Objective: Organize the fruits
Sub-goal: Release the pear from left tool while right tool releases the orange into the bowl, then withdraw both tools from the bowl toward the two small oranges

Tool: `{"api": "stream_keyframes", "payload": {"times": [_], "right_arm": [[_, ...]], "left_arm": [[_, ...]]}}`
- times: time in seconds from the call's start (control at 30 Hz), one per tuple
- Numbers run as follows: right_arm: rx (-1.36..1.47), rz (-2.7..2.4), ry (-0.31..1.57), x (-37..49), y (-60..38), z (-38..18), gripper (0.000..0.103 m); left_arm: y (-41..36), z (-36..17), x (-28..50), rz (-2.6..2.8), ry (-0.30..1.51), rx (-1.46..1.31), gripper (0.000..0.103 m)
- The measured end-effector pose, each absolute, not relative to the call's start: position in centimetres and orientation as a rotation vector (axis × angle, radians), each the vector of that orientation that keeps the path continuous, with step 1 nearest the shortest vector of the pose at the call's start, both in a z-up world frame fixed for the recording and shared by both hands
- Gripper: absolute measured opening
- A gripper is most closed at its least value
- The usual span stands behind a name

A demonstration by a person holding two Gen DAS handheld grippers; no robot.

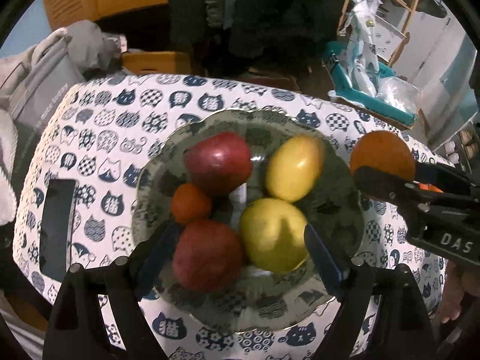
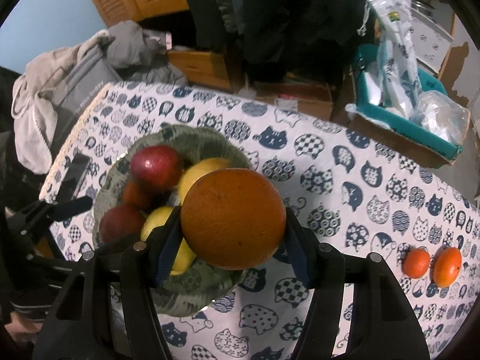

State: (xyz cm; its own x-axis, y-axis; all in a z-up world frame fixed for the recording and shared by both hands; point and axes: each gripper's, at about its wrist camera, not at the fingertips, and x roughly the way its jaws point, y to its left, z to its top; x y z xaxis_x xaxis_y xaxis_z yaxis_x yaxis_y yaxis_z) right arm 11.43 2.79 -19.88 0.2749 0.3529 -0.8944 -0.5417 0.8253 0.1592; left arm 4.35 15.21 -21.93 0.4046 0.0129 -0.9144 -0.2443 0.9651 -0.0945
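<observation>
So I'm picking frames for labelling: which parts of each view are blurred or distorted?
Left wrist view: yellow fruits smeared by motion, plate rim soft, fisheye bends the tablecloth. Right wrist view: orange in the right claw fairly sharp, edges vignetted.

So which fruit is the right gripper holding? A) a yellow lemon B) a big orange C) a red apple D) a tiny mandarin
B: the right gripper is shut on the big orange, carried over the bowl.
</observation>
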Motion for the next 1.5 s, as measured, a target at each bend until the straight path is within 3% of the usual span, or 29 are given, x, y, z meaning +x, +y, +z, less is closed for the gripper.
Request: {"api": "stream_keyframes", "payload": {"times": [0.4,0.57,1.5], "right_arm": [[-0.295,0.618,1.212,10.3,5.4,-22.5,0.066],[-0.282,0.617,1.160,10.2,5.4,-21.2,0.080],[-0.192,0.483,0.886,8.9,-1.6,-10.8,0.080]], "left_arm": [[17.8,-21.8,2.2,0.222,1.146,-0.260,0.089],[18.5,-21.7,1.8,0.232,1.144,-0.275,0.089],[14.3,-15.1,2.1,0.158,0.990,-0.245,0.089]]}}
